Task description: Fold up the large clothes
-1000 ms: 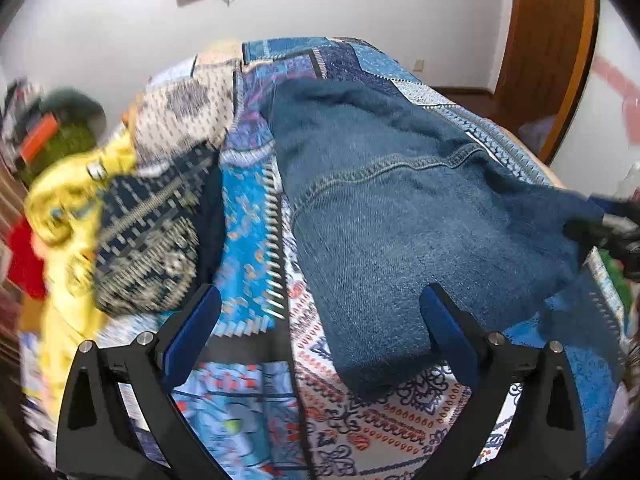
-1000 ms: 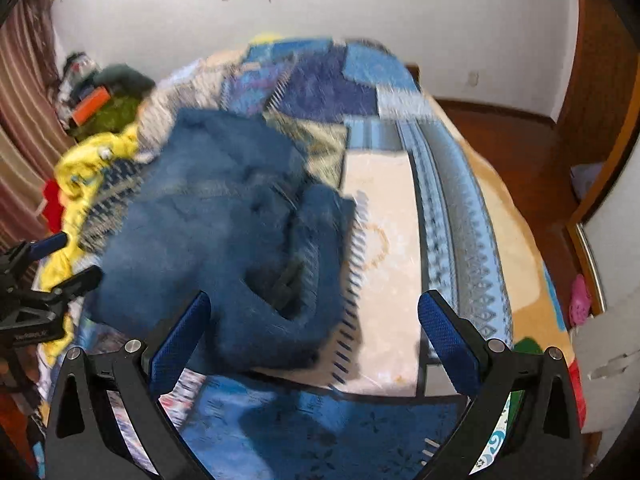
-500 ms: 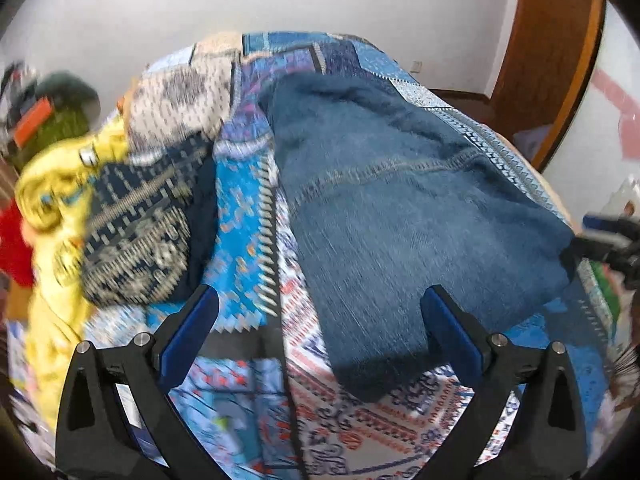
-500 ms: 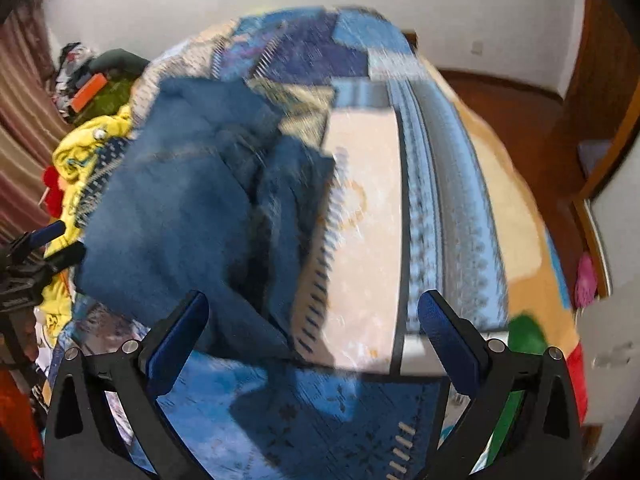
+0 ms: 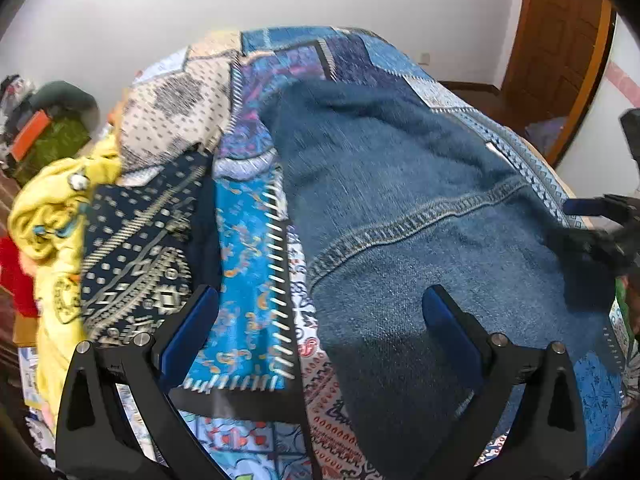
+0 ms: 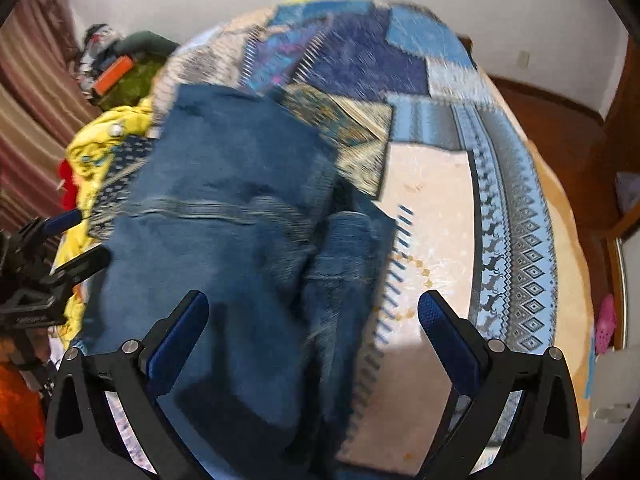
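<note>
1. a patchwork bedspread [image 5: 256, 240] is seen covering the whole bed, and it serves as the work surface in both views.
2. the denim garment [image 5: 420, 208] is laid across the middle of the bedspread, spread fairly flat on the side shown in the left wrist view, where a stitched seam is seen running across it. in the right wrist view the same garment [image 6: 224, 240] is seen bunched along its right edge, with a rumpled fold lying beside the pale patch of the bedspread.
3. a heap of other clothes, led by a yellow garment [image 5: 48, 216], is piled at the left edge of the bed, just beside the denim but not on it.
4. the left gripper [image 5: 320, 320] is held wide open above the near hem of the denim, and nothing is held between its blue pads.
5. the right gripper [image 6: 312, 312] is likewise spread wide and empty, poised over the bunched part of the garment; the view is blurred, so whether the cloth is touched cannot be told.
6. the task is judged to be at an early stage: the garment is laid out but no clean fold is seen. the rumpled edge is probably to be smoothed, then the folds themselves are still to be made, and the heap is left untouched.
</note>
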